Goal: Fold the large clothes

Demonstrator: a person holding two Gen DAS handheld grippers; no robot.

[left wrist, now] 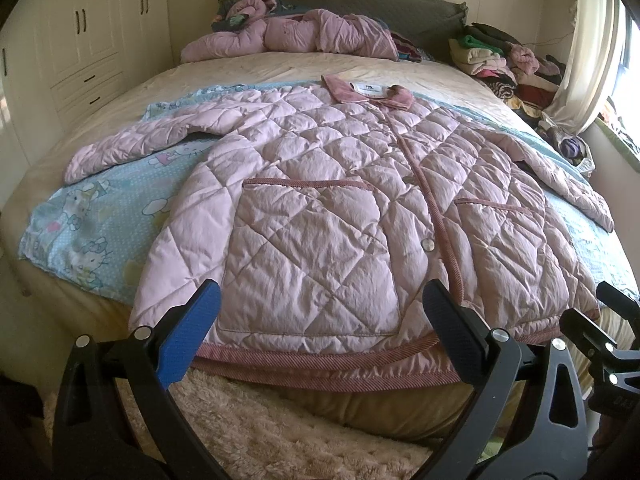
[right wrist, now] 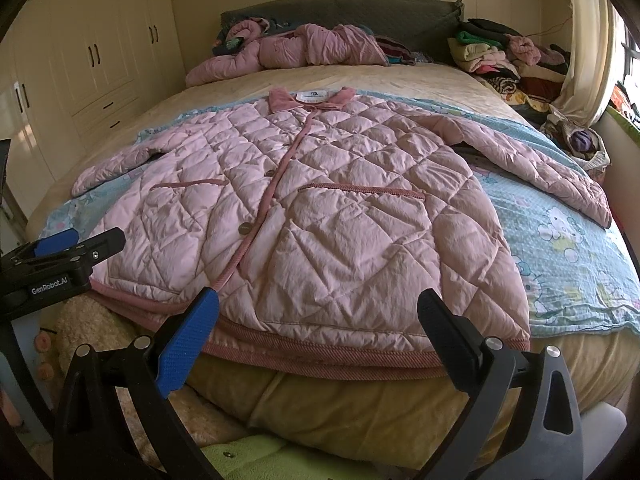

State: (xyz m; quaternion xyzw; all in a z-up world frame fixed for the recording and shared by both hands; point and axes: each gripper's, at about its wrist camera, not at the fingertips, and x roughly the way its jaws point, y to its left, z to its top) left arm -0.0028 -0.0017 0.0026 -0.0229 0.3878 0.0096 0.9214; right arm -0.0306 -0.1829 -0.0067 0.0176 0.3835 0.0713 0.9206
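Pink quilted coat [left wrist: 328, 208] spread flat, front up, on bed [left wrist: 248, 66] for folding. Left gripper [left wrist: 320, 320] and right gripper [right wrist: 318, 320] spread wide, empty, poised at hem [right wrist: 320, 354].

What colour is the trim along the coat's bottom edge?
Dusty rose ribbed trim on the pale pink quilted coat; the right wrist view shows it best.

The pink quilted padded-cloth coat [left wrist: 320, 208] is showing a matt, crinkled surface with ribbed corduroy trim. The left claw [left wrist: 320, 328] and right claw [right wrist: 318, 328] are showing matt black plastic, textured blue pads and shiny metal rivets. Below the coat, a beige shaggy rug [left wrist: 280, 432] is looking fluffy.
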